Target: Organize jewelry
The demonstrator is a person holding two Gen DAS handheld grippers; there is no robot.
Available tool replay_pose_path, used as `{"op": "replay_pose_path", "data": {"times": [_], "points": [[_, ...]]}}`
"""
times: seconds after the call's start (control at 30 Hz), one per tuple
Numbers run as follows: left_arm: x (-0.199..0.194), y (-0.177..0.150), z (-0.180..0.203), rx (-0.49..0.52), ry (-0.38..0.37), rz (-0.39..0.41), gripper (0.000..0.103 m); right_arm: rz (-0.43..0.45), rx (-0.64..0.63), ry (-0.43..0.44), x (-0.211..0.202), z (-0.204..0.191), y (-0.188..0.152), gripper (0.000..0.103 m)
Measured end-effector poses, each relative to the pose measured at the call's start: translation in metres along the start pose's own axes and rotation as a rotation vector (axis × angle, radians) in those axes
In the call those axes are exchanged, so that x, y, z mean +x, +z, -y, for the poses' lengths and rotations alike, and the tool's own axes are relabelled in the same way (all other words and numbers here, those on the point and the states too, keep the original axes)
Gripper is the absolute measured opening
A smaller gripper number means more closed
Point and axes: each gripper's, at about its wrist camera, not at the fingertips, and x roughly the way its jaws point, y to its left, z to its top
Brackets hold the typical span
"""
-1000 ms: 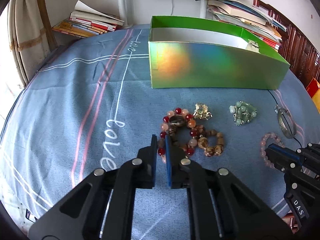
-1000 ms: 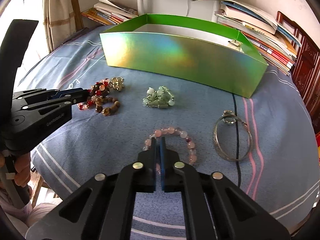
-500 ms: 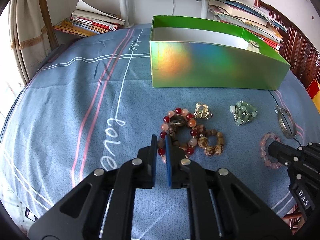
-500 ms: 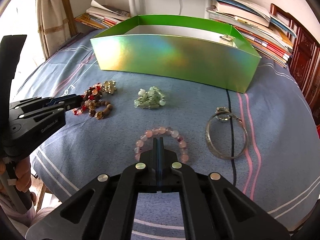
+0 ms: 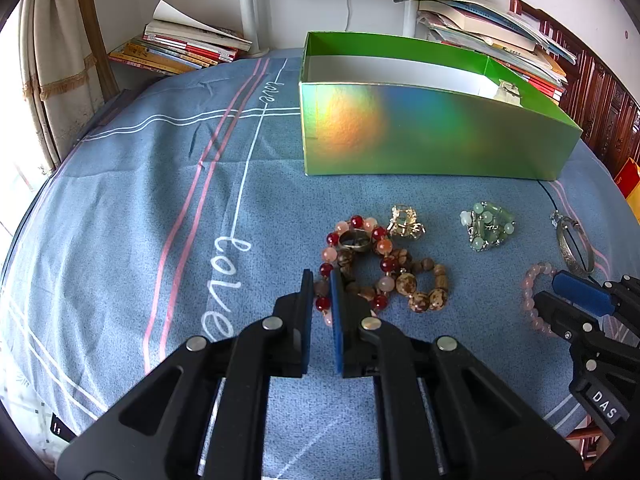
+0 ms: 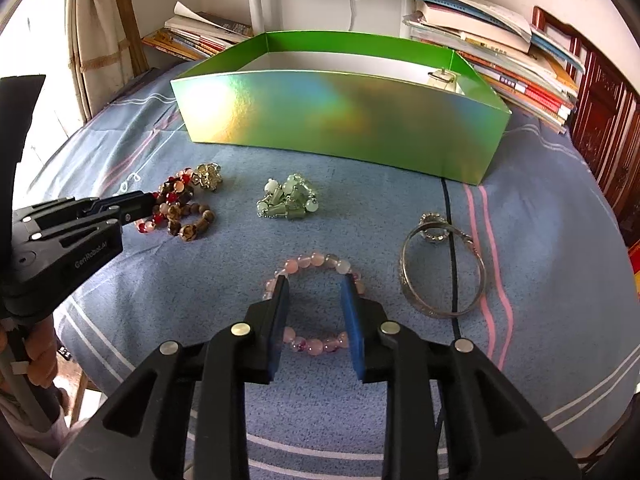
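A shiny green box (image 5: pixel 432 136) (image 6: pixel 340 120) stands open at the back of the blue cloth. In front of it lie a red-and-pink bead bracelet (image 5: pixel 352 256), a brown bead bracelet (image 5: pixel 420 284) (image 6: pixel 188 220), a gold clip (image 5: pixel 406 222), a green bead cluster (image 5: pixel 486 226) (image 6: pixel 290 198), a silver bangle (image 6: pixel 442 270) and a pink bead bracelet (image 6: pixel 314 300). My left gripper (image 5: pixel 320 280) is nearly shut, its tips at the red-and-pink bracelet's near edge. My right gripper (image 6: pixel 314 284) is open, its fingers astride the pink bracelet.
Stacks of books (image 5: pixel 188 46) (image 6: pixel 500 52) lie behind the box on both sides. A white lamp post (image 5: pixel 248 8) stands at the back. A curtain (image 5: pixel 52 80) hangs at the left. A dark wooden cabinet (image 6: pixel 600 120) is at the right.
My right gripper has opened from shut and moved forward over the pink bracelet. My left gripper has stayed nearly still.
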Motion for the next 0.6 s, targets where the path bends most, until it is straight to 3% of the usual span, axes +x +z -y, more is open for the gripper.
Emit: {"op": "replay_pose_path", "data": {"times": [0.1,0.17,0.23,0.6], "points": [[0.0,0.0,0.0,0.001,-0.001,0.0,0.009,0.005,-0.014,0.01,-0.001,-0.003,-0.001,0.017],[0.0,0.0,0.0,0.001,-0.001,0.001,0.009,0.004,-0.016,0.023,-0.001,-0.004,-0.001,0.005],[0.0,0.0,0.0,-0.003,-0.003,0.0,0.009,0.004,-0.022,0.035,-0.001,-0.006,-0.001,0.0],[-0.015,0.006,-0.004,-0.033,-0.019,0.015,0.008,0.062,-0.002,0.033,-0.02,0.0,0.01,0.0]]}}
